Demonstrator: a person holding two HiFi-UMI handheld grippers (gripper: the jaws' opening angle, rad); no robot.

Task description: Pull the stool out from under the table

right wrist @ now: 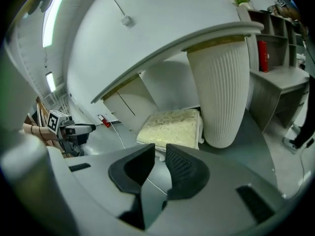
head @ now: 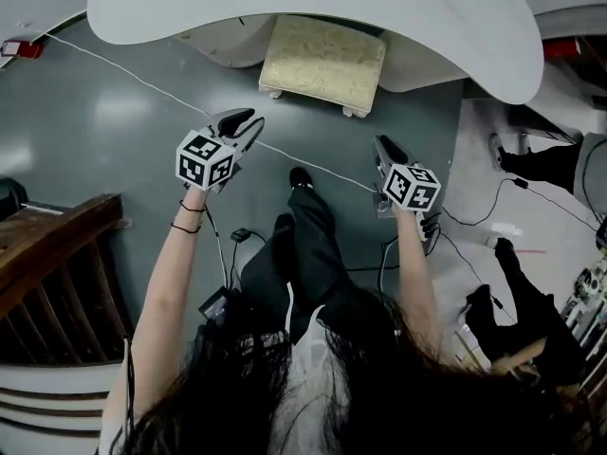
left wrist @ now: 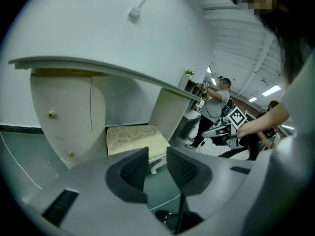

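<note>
My left gripper (head: 247, 123) and right gripper (head: 383, 147) have their jaws closed and empty. The stool (head: 322, 63) at twelve o'clock looks light and soft-topped, so I'd grip its firmer front edge.

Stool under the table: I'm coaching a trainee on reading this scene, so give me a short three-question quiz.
1. Where is the stool relative to the table?
2. True or false: the right gripper is touching the stool.
3. The left gripper holds: A a cable, B the stool, C nothing.

Key: 1 partly under the tabletop, with its front edge sticking out; 2 false, it is short of the stool; 3 C, shut and empty.
</note>
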